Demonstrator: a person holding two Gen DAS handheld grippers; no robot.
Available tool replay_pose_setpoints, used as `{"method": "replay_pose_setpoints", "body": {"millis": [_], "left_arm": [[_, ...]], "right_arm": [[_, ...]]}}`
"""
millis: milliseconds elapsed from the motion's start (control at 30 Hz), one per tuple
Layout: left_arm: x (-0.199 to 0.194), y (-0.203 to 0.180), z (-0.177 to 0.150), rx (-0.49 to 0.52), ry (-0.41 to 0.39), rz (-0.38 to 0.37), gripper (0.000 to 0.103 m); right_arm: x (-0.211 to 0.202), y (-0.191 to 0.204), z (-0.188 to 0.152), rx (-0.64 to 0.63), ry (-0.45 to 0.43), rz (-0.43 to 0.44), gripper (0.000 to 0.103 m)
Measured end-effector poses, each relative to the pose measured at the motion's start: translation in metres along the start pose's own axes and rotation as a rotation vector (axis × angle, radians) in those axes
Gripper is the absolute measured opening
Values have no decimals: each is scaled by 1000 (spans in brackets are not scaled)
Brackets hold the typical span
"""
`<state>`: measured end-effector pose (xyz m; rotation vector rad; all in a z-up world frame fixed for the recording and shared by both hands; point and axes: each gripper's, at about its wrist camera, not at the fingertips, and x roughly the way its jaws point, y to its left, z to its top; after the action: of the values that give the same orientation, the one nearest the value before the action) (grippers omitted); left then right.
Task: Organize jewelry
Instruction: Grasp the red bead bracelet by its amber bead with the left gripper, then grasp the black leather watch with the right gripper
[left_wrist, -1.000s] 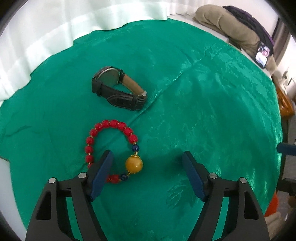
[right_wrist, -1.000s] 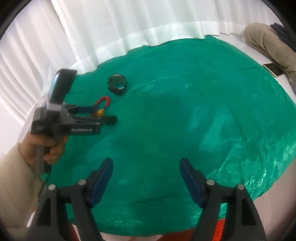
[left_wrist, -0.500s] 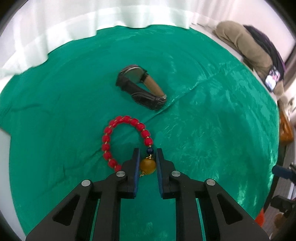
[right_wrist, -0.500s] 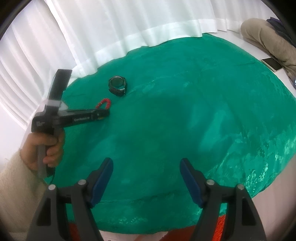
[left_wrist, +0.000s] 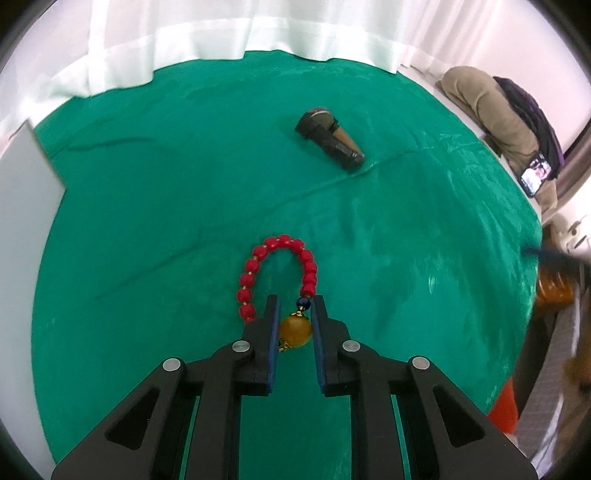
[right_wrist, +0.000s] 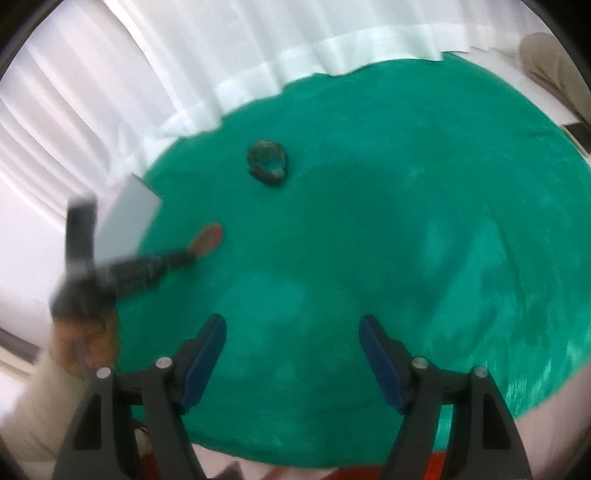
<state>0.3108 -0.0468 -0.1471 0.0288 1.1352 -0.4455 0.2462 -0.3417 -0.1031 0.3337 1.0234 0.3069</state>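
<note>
Amber bead (left_wrist: 294, 331) now sits clamped between our left fingers (left_wrist: 293, 318), which gaped a second ago; bracelet (left_wrist: 277, 275) secured. Our right fingers (right_wrist: 291, 349) stay open, empty.

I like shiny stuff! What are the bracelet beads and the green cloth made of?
Red beads: smooth and glossy, probably glass or plastic; I can't tell which. Big amber bead: polished, maybe resin or stone, with gold-coloured bits beside it. Green cloth: satin-like fabric, judging by its sheen, creases and faint woven pattern.

On the green satin cloth (left_wrist: 155, 221): one red bead bracelet with amber bead (left_wrist: 280, 273); one black leather-strapped wristwatch (left_wrist: 328, 140); one grey flat board (left_wrist: 22, 184) at the cloth's edge.
</note>
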Motion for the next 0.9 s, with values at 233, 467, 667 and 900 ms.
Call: {"method": "replay_pose_setpoints", "body": {"millis": [233, 467, 667, 900], "left_arm": [[-3, 8, -15, -49, -3, -29, 15], [-4, 13, -25, -78, -2, -45, 15], [-4, 16, -28, -91, 8, -67, 15], [-33, 14, -24, -132, -47, -97, 15]], "right_arm": [[57, 25, 99, -167, 49, -117, 76], [141, 90, 130, -336, 152, -80, 59], [173, 96, 134, -336, 183, -170, 13], [104, 83, 111, -231, 110, -36, 13]]}}
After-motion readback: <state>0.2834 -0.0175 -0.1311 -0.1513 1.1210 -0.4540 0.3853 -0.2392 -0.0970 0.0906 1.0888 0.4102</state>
